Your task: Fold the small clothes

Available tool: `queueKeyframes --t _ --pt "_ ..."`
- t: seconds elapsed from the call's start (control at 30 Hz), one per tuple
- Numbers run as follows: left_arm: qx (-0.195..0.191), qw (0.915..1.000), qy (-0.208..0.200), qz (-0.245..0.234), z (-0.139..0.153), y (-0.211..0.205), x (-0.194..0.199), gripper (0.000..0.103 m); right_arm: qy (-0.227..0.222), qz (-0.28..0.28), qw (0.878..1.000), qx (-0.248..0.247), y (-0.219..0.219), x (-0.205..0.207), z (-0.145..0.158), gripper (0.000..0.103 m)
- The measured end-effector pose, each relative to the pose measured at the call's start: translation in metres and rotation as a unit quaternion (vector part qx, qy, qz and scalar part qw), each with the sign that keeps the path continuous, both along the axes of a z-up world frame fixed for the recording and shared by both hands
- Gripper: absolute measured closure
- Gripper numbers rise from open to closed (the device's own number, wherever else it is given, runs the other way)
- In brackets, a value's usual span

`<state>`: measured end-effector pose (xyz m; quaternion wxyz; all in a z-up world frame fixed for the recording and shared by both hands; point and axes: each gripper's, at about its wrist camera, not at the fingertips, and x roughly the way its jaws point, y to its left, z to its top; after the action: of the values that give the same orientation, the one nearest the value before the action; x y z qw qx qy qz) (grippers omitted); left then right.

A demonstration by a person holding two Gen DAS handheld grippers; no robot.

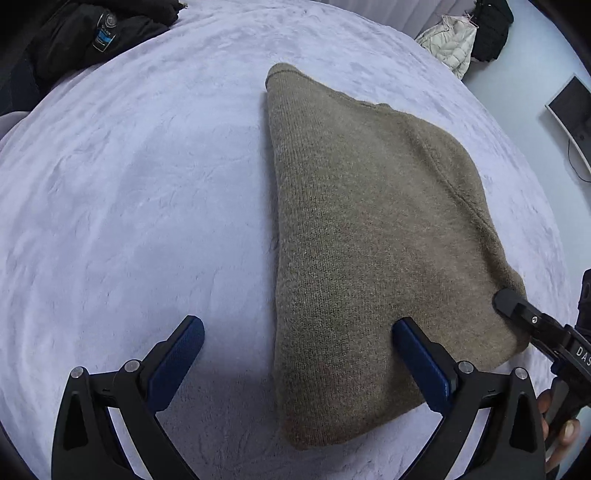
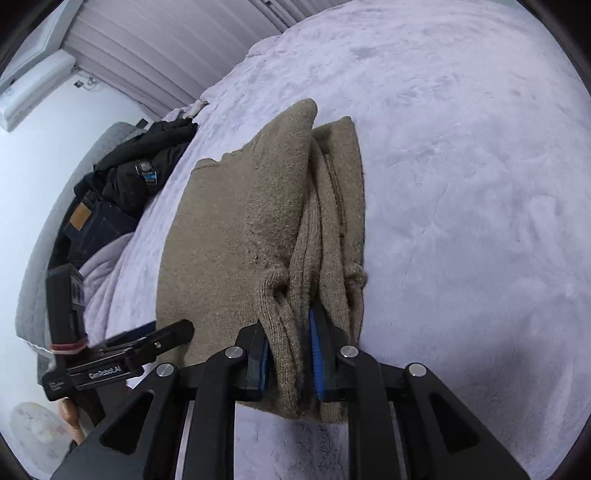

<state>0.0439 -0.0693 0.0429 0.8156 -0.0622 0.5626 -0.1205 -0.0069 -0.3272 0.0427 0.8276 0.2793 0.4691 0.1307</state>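
Note:
An olive-brown knit sweater lies folded on a pale lavender blanket. My left gripper is open, hovering over the sweater's near left edge; one blue-padded finger is over the blanket, the other over the knit. My right gripper is shut on the sweater, pinching several stacked layers at its near edge. Its tip also shows in the left wrist view at the sweater's right corner.
Dark clothes are piled at the blanket's far left; they also show in the right wrist view with jeans. A cream puffer jacket and a black garment hang at the far right. Wall and radiator beyond.

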Motion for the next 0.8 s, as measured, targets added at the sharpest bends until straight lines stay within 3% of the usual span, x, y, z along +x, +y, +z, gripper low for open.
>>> queueKeyframes --t 0.13,0.17,0.3,0.33,0.37,0.4,0.5,0.57,0.63,0.7,0.73,0.8 --pt "0.034 0.9987 -0.038 -0.002 0.014 -0.002 0.003 0.000 -0.040 -0.002 0.997 -0.066 0.006 0.004 0.028 0.036" --pt "0.031 0.9987 -0.039 0.004 0.013 0.001 0.007 0.000 -0.047 -0.003 0.996 -0.070 0.008 0.008 0.033 0.031" --pt "0.008 0.9999 -0.008 0.012 -0.005 -0.002 0.019 0.000 -0.050 0.014 0.995 -0.081 0.024 0.034 0.033 0.031" --pt "0.005 0.9999 -0.002 0.010 -0.008 -0.004 0.020 0.000 -0.037 0.021 0.995 -0.096 0.029 0.043 0.027 0.039" --pt "0.003 0.9999 0.003 0.012 -0.008 -0.005 0.020 0.000 -0.012 0.030 0.993 -0.117 0.034 0.052 0.018 0.085" --pt "0.000 0.9999 0.002 0.013 -0.004 -0.005 0.017 0.000 0.003 0.036 0.992 -0.119 0.035 0.056 0.013 0.086" --pt "-0.018 0.9994 -0.029 -0.009 0.014 -0.012 0.007 0.000 -0.059 0.034 0.992 -0.108 0.026 0.037 0.036 0.088" --pt "0.009 0.9990 -0.036 -0.024 0.011 -0.026 0.008 0.000 -0.072 0.022 0.991 -0.114 0.015 0.030 0.041 0.088" --pt "0.032 0.9987 -0.013 -0.037 -0.006 -0.039 0.014 0.000 -0.047 0.020 0.992 -0.119 0.008 0.038 0.025 0.088" --pt "0.012 0.9996 0.003 -0.025 -0.012 -0.033 0.017 0.000 -0.027 0.033 0.993 -0.109 0.006 0.045 0.010 0.086" --pt "-0.001 0.9998 0.007 -0.018 -0.008 -0.027 0.017 0.000 -0.027 0.034 0.994 -0.104 0.004 0.044 0.011 0.082" --pt "-0.008 0.9999 -0.014 -0.001 0.011 -0.017 0.014 0.000 -0.030 0.033 0.992 -0.120 0.000 0.038 0.024 0.061"
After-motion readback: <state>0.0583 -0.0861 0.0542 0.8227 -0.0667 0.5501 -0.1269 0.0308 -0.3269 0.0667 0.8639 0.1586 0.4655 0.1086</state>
